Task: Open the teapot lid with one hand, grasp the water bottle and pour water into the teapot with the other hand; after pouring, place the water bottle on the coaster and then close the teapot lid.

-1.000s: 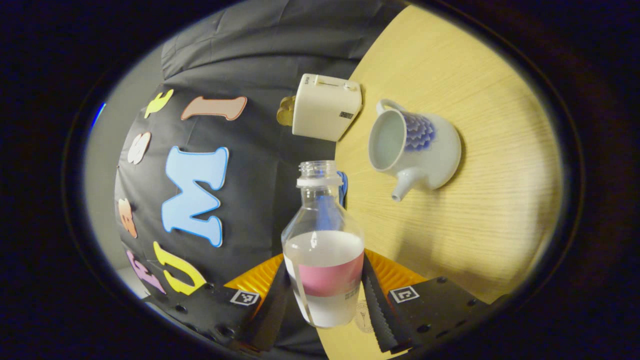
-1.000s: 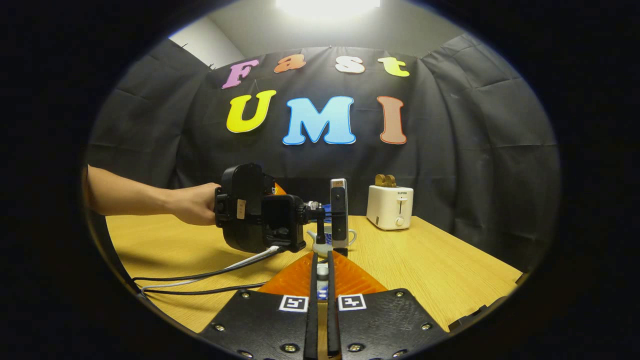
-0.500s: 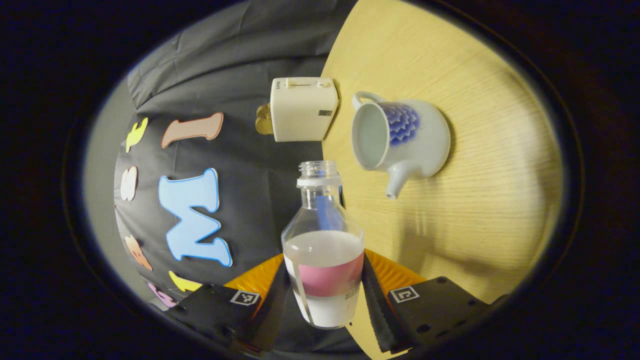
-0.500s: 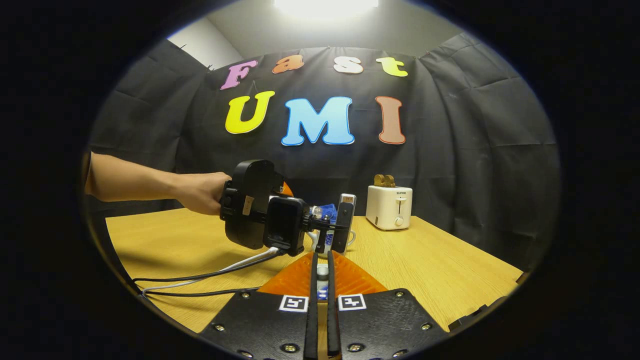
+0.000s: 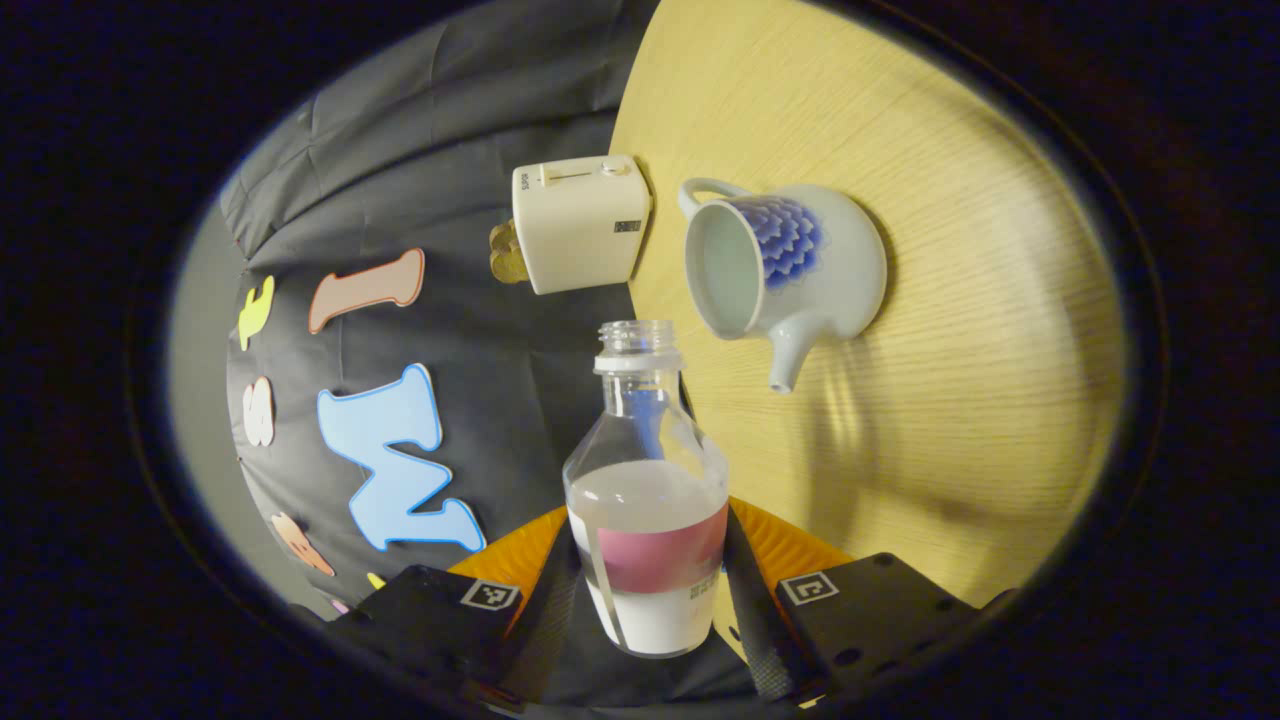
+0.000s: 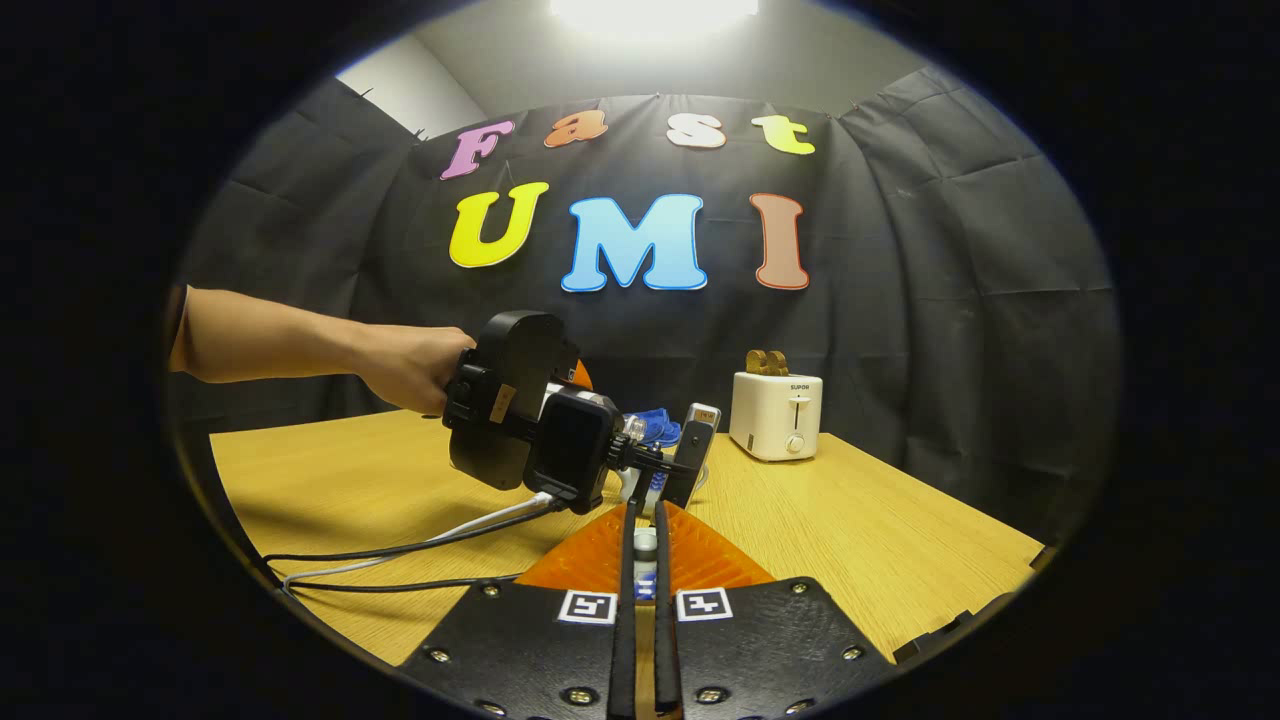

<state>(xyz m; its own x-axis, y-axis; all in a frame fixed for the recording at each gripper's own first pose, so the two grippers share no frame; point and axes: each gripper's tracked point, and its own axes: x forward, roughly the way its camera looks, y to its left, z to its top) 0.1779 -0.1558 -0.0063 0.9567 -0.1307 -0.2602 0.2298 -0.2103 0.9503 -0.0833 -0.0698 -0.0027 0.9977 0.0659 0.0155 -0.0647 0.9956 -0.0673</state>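
In the left gripper view my left gripper is shut on a clear water bottle with a pink label, uncapped and about half full. The view is rolled hard onto its side. The white teapot with blue petals stands lidless on the table, up and right of the bottle's mouth, its inside bare. No stream shows. In the right gripper view my right gripper is shut on the small teapot lid. Beyond it a hand holds the left gripper, tipped over the partly hidden teapot.
A cream toaster with bread in it stands at the table's back edge near the teapot. Cables trail from the left gripper across the wooden table. A forearm reaches in from the left.
The left gripper has rolled further and risen a little, tipping the bottle more toward the teapot. In its view the teapot and toaster slid left. The right gripper has stayed put with the lid.
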